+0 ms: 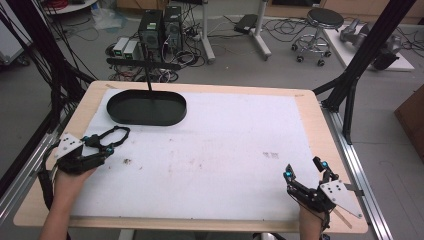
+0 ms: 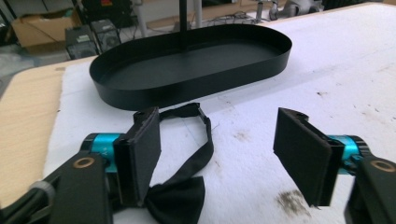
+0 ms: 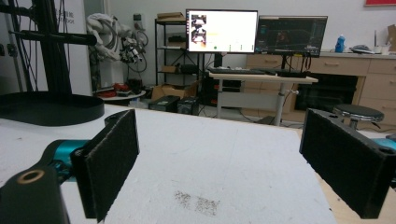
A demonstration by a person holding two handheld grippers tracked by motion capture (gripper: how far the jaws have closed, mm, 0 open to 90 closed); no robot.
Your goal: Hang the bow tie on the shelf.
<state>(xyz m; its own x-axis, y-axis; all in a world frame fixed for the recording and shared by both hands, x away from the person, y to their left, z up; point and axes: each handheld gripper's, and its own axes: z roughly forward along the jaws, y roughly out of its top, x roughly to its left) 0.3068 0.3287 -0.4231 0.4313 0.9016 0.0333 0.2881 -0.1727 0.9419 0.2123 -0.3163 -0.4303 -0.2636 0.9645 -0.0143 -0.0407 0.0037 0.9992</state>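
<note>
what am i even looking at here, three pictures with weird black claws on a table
A person sits at a wooden table covered by a white foam sheet, holding a hand-worked gripper in each hand. The wide picture looks down from above; the other two come from cameras riding on each gripper. The left gripper has its jaws apart around a black fabric bow tie with a strap, which lies on the sheet; the pads don't look pressed on it. Behind it sits an oval black metal tray with an upright post. The right gripper is open with nothing between its jaws.
</note>
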